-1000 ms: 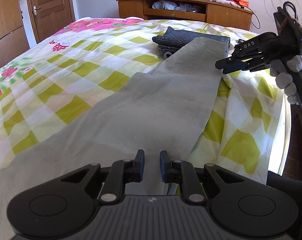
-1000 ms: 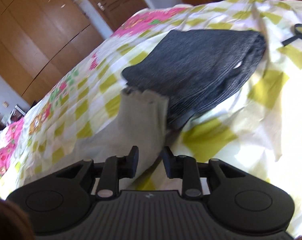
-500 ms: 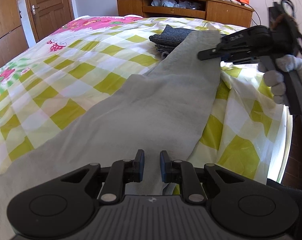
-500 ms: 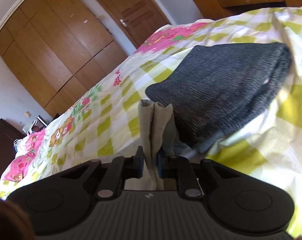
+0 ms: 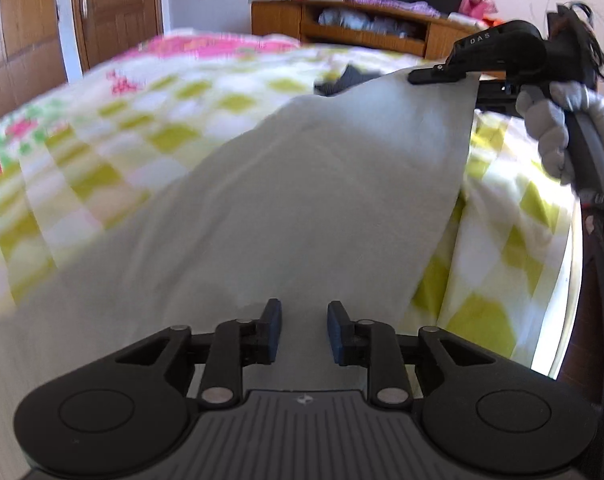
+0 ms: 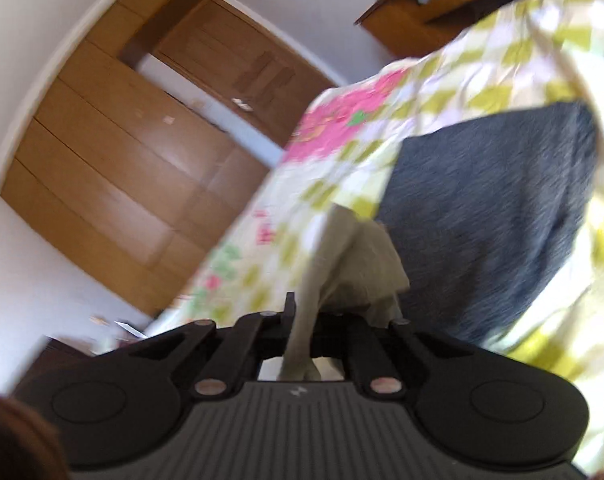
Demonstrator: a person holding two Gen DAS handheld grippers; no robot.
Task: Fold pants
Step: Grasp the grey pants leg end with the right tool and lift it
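Observation:
Grey-beige pants [image 5: 302, 208] lie lengthwise on the checked bed. My right gripper [image 6: 308, 320] is shut on the far end of the pants [image 6: 358, 272] and holds it lifted off the bed; it shows in the left wrist view [image 5: 426, 77] at the upper right, with the cloth rising to it. My left gripper [image 5: 304, 330] is open, its fingertips just above the near part of the pants, holding nothing.
The bed [image 5: 149, 140] has a yellow-green checked sheet with pink flowers. A folded dark grey garment [image 6: 494, 216] lies beyond the pants' far end. A wooden cabinet [image 5: 362, 28] and door [image 5: 113, 12] stand behind. The bed's right edge [image 5: 570, 280] is close.
My right gripper has closed on the pants' far end and lifted it up and toward me. My left gripper has opened slightly wider and stayed over the near part.

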